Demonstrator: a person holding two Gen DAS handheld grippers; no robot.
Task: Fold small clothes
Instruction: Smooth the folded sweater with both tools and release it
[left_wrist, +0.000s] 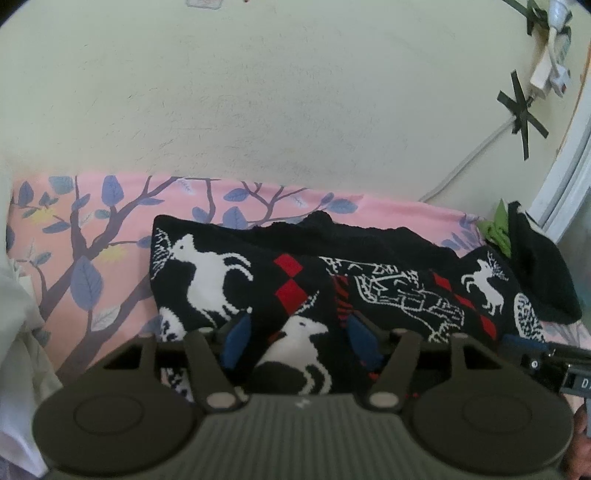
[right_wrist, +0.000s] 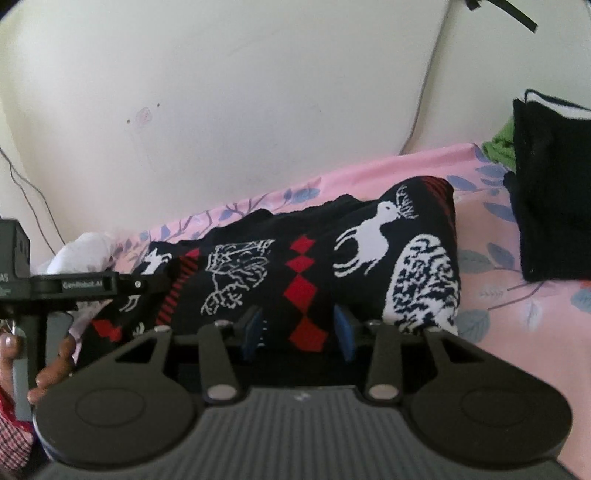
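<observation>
A black knitted garment (left_wrist: 295, 280) with white deer and red diamonds lies bunched on a pink leaf-print bed sheet (left_wrist: 74, 229). Both the left hand-held gripper (left_wrist: 299, 341) and right hand-held gripper (right_wrist: 299, 328) stand apart over its near edge, unclamped. Released loosely, the fold could spring open or slump unevenly.

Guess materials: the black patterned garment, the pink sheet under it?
Patterned garment: looks like a thick knit, likely wool or acrylic; matte, with stepped, pixel-like edges on the deer and red diamonds, as in jacquard knitting.
Pink sheet: thin, smooth woven fabric, perhaps cotton or polyester; flat printed leaves and soft wrinkles.
</observation>
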